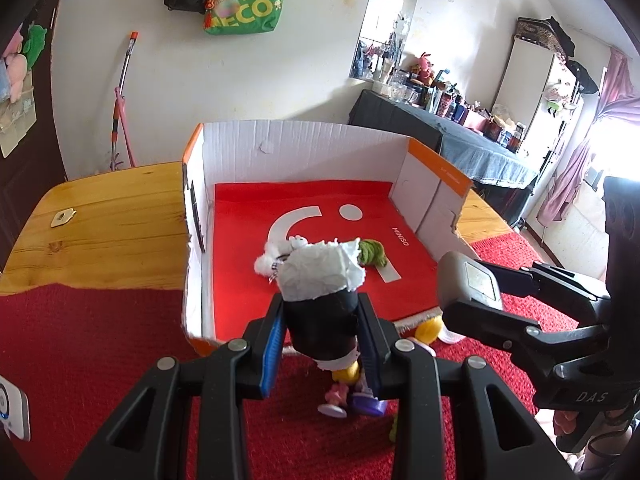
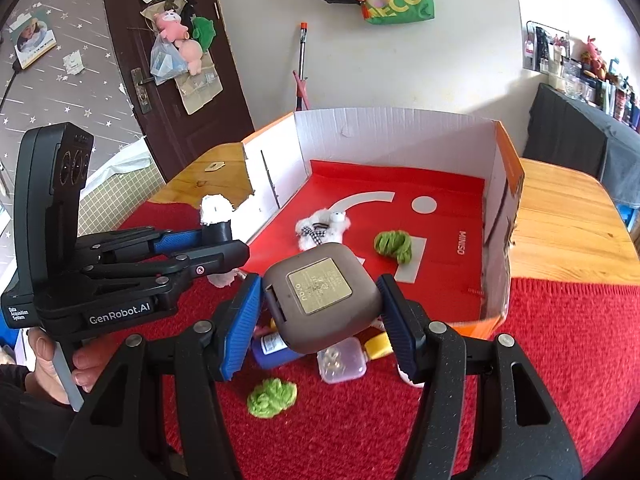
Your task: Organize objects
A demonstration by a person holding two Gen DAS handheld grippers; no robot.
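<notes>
Left wrist view
- left tongs: clamped on a black cup stuffed with white paper; the blue pads press its two sides.
- black cup: up in the air, by the near edge of the cardboard box.
- cardboard box: sits on the table; white walls, orange outside, a red bag flat on its floor.
- in the box: a white plush toy and a green yarn ball, partly hidden behind the paper.
- right tongs: come in from the right, clamped on a brown square case.
- red cloth: covers the near part of the table; small toys lie on it under the cup.

Right wrist view
- right tongs: clamped on the brown square case, a gold label on top.
- brown square case: in the air just before the box's open near side.
- left tongs: at the left, holding the black cup.
- on the cloth: a second green yarn ball, a clear small box, a blue bottle.
- hand: grips the left handle.
</notes>
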